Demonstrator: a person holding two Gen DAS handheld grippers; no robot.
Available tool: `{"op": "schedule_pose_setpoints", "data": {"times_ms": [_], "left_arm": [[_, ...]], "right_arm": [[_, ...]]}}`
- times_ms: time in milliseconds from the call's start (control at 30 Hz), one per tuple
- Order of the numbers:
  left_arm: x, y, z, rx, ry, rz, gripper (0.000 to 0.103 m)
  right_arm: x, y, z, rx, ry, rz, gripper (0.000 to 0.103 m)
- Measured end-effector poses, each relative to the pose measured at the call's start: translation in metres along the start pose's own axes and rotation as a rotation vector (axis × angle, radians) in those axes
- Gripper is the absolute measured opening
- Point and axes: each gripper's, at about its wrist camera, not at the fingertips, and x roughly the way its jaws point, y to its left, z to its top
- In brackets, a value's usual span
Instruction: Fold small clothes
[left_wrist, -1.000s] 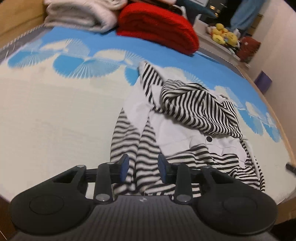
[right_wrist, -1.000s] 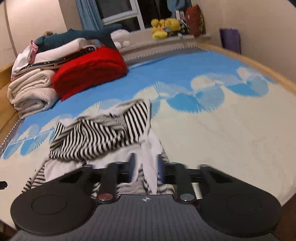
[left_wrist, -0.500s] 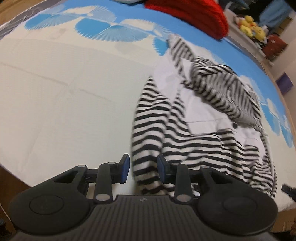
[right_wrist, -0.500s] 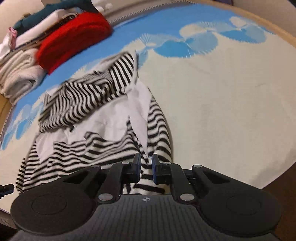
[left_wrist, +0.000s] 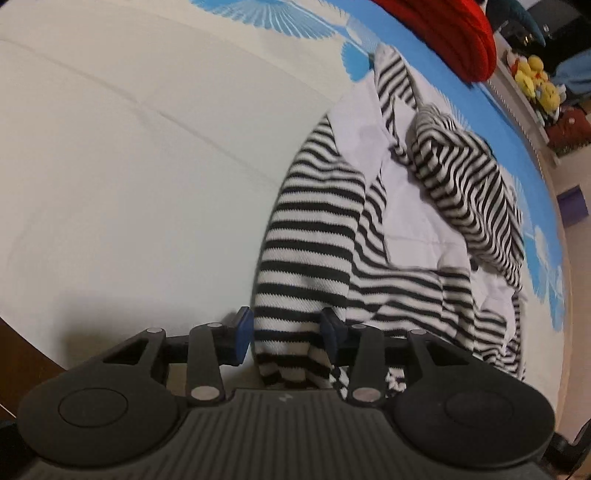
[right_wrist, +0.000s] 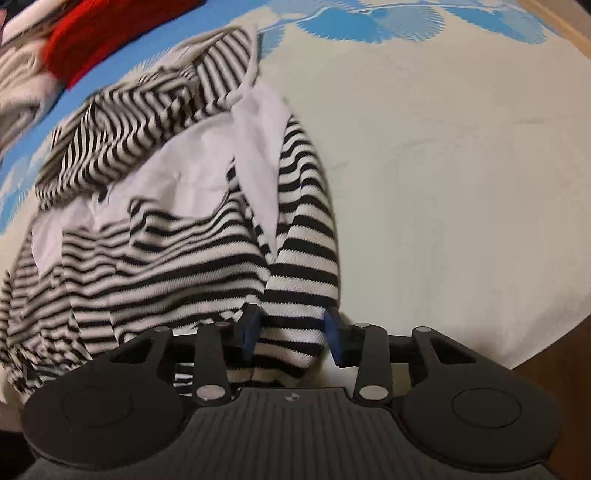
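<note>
A small black-and-white striped garment with white panels lies crumpled on the bed. My left gripper is open, its blue-padded jaws on either side of one striped sleeve end near the bed's front edge. In the right wrist view the same garment spreads to the left. My right gripper is open, its jaws astride the other striped sleeve end; that cuff hangs between the fingers.
The bed cover is cream with a blue fan pattern further back. A folded red knit and pale folded towels lie at the far side. Plush toys sit on a ledge. The wooden bed edge runs close below both grippers.
Both grippers moved down and forward onto the sleeve ends. The right gripper's jaws, nearly shut half a second ago, have opened wide around the cuff. The left jaws stayed open.
</note>
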Motion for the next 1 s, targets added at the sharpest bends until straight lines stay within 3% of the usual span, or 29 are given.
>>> {"op": "schedule_pose_setpoints", "data": {"times_ms": [433,533,600,633,833,967,1000], "left_arm": [[0.012,-0.014,-0.012,0.091,0.047,0.025,0.046],[0.013,-0.018,-0.015,0.119,0.049,0.027,0.045],[0.012,-0.02,-0.016,0.146,0.043,0.021,0.023],[0.011,-0.022,-0.017,0.163,0.04,0.011,0.007],[-0.024,-0.026,-0.027,0.199,-0.049,-0.022,0.005],[-0.018,-0.02,-0.027,0.168,-0.021,0.005,0.007],[-0.013,-0.018,-0.025,0.145,-0.003,0.004,0.009]], "right_arm": [[0.005,0.003,-0.001,-0.032,0.032,0.013,0.043],[0.004,0.004,-0.002,-0.049,0.027,0.02,0.039],[0.002,0.004,-0.002,-0.055,0.022,0.035,0.022],[-0.001,0.003,-0.002,-0.055,0.014,0.041,0.017],[-0.039,-0.014,-0.004,0.038,-0.074,0.089,0.005],[-0.035,-0.023,-0.004,0.062,-0.04,0.099,0.006],[-0.031,-0.024,-0.004,0.065,-0.016,0.095,0.011]]}}
